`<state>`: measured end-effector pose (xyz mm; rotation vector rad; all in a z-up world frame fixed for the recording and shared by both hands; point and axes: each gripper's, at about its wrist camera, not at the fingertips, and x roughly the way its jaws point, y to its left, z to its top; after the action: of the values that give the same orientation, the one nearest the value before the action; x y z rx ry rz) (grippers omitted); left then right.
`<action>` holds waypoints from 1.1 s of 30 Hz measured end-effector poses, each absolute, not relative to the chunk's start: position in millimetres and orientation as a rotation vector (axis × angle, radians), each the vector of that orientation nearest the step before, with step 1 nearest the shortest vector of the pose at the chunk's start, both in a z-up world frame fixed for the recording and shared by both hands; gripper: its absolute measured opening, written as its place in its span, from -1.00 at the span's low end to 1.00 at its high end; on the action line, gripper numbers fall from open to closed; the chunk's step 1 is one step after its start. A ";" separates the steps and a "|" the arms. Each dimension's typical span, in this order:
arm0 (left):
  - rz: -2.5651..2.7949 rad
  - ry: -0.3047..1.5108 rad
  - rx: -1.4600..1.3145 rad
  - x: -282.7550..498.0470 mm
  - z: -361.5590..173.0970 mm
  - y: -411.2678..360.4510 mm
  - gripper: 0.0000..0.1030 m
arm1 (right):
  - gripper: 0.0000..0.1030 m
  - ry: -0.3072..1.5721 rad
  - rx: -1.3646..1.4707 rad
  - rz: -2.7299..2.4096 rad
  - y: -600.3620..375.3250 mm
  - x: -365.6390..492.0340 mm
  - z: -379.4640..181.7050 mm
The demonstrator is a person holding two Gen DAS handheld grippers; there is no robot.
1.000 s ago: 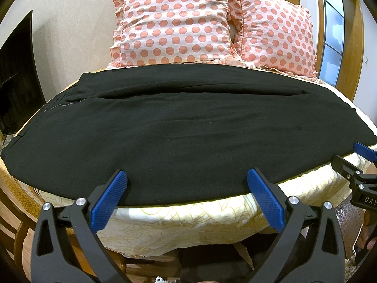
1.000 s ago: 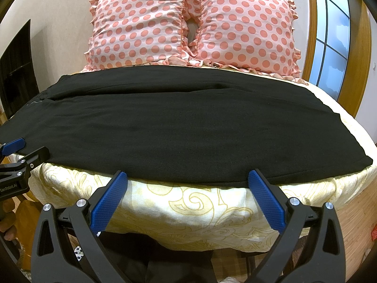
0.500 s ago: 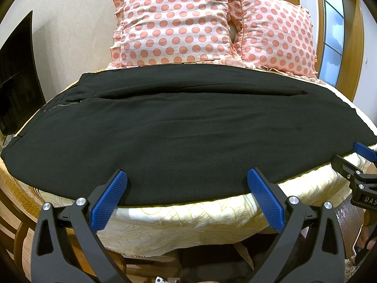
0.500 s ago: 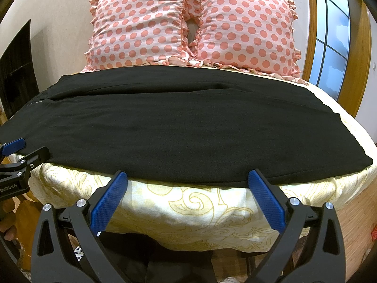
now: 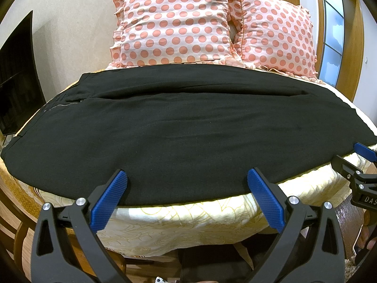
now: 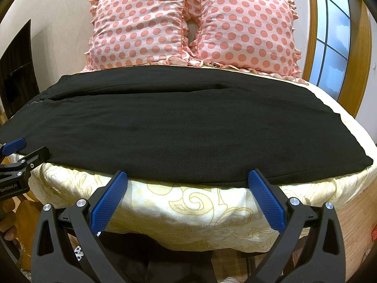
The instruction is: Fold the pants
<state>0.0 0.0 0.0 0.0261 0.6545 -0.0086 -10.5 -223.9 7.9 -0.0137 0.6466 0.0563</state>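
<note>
Black pants (image 5: pixel 188 136) lie flat across the bed, legs stacked lengthwise, waistband with zipper at the left; they also show in the right wrist view (image 6: pixel 179 129). My left gripper (image 5: pixel 186 186) is open and empty, its blue pads just at the pants' near edge. My right gripper (image 6: pixel 187 184) is open and empty, at the near edge further right. Each gripper shows at the edge of the other's view: the right one (image 5: pixel 360 165), the left one (image 6: pixel 18 155).
The bed has a cream patterned sheet (image 6: pixel 193 207) that hangs over the near edge. Two pink polka-dot pillows (image 5: pixel 174 23) (image 6: pixel 245 30) lean at the headboard. A dark screen (image 5: pixel 16 75) is on the left, a window (image 6: pixel 332 42) on the right.
</note>
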 end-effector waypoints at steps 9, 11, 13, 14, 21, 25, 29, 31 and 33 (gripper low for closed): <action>-0.008 0.655 0.026 0.0 0.0 0.0 0.97 | 0.97 0.646 -0.014 0.056 -224.2 -10.4 8.3; -0.008 0.654 0.026 0.0 0.0 0.0 0.97 | 0.97 0.647 -0.014 0.056 -224.1 -10.4 8.3; -0.008 0.654 0.026 0.0 0.0 0.0 0.97 | 0.97 0.647 -0.014 0.056 -224.0 -10.3 8.2; -0.009 0.654 0.026 0.0 0.1 0.0 0.97 | 0.97 0.647 -0.014 0.056 -224.0 -10.3 8.1; -0.009 0.654 0.026 0.0 0.0 0.0 0.97 | 0.97 0.648 -0.014 0.057 -225.2 -9.6 7.4; -0.007 0.660 0.031 0.2 0.1 -0.5 0.97 | 0.97 0.657 -0.014 0.061 -228.0 -7.9 6.6; 0.003 0.679 0.030 4.8 1.1 -1.6 0.97 | 0.97 0.668 -0.022 0.078 -224.9 -7.0 8.7; 0.004 0.692 0.022 4.1 4.2 1.0 0.97 | 0.97 0.676 -0.016 0.104 -229.8 -6.0 10.5; -0.001 0.699 0.031 3.2 4.2 0.8 0.97 | 0.97 0.659 0.018 0.151 -237.4 -7.9 18.1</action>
<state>3.2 0.8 4.2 0.0309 0.6990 -0.0012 -7.9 -237.4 18.1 0.0177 0.6593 0.1511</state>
